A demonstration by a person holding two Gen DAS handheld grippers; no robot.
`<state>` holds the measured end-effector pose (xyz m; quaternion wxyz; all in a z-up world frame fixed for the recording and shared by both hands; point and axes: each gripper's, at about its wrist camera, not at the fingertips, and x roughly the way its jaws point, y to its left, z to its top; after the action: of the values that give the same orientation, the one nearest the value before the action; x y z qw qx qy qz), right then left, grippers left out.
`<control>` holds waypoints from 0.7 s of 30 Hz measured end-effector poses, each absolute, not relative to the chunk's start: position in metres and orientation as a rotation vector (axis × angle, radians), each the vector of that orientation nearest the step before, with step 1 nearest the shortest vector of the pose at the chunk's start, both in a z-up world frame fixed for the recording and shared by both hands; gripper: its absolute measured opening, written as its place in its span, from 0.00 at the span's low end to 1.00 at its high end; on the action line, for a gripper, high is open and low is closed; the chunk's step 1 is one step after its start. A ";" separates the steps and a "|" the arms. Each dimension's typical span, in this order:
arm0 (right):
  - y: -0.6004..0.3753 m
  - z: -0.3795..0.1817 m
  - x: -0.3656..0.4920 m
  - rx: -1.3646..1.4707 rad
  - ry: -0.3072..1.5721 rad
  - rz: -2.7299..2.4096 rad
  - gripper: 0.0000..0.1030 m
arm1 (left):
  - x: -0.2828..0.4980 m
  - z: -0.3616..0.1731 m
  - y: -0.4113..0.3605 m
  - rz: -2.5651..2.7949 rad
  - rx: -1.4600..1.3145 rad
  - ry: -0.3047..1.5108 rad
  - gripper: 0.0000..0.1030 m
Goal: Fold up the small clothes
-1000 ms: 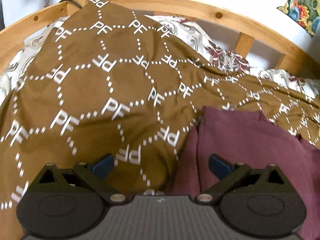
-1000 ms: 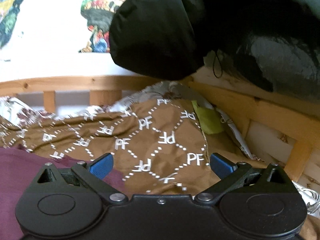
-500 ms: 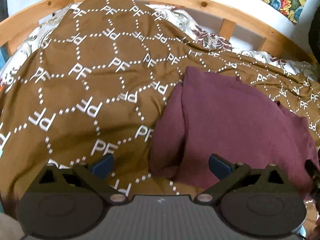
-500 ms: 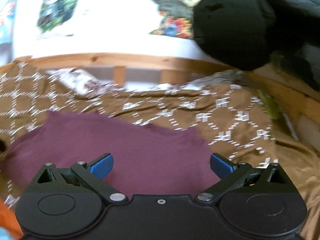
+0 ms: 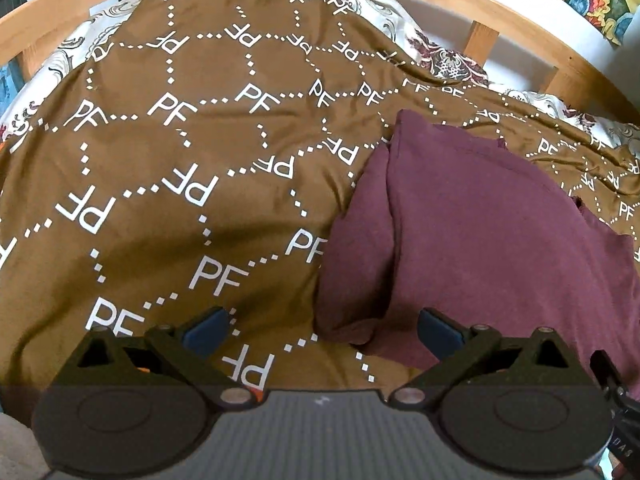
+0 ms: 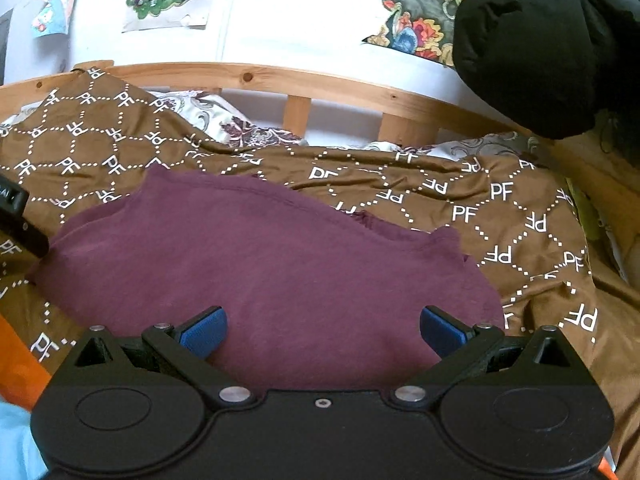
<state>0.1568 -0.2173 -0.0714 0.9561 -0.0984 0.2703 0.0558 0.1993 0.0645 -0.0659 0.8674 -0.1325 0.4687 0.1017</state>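
Against half a second ago, the left wrist view has closed in slightly on the maroon garment: the cloth fills more of the right half of the picture and its folded-under left edge sits lower, nearer the fingers. The right wrist view is sharper than before, and the garment has shifted to lie squarely ahead of it, where earlier it spread further to the left.

The garment lies flat on the brown blanket printed with white "PF" letters and dotted hexagons, on a bed with a wooden rail along the far side. A patterned white sheet shows between blanket and rail.

The left gripper hangs with its blue pads spread wide and nothing between them; the garment's near left corner lies just beyond the gap, closer to the right pad than to the left one. The right gripper is likewise spread apart, holding nothing, with the garment stretching straight ahead of it and passing below both pads. Whether either gripper touches the cloth is hard to tell from these angles.

A black bulky item hangs at the upper right of the right view, above the rail.
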 end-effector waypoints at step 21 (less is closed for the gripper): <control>-0.199 -0.089 0.222 -0.179 0.633 0.111 0.99 | 0.212 -0.077 0.062 0.200 -0.331 1.042 0.99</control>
<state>0.2216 -0.1994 -0.0892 0.9449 -0.0877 0.3108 0.0545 0.2120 0.0619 -0.0769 0.8495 -0.1572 0.4945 0.0951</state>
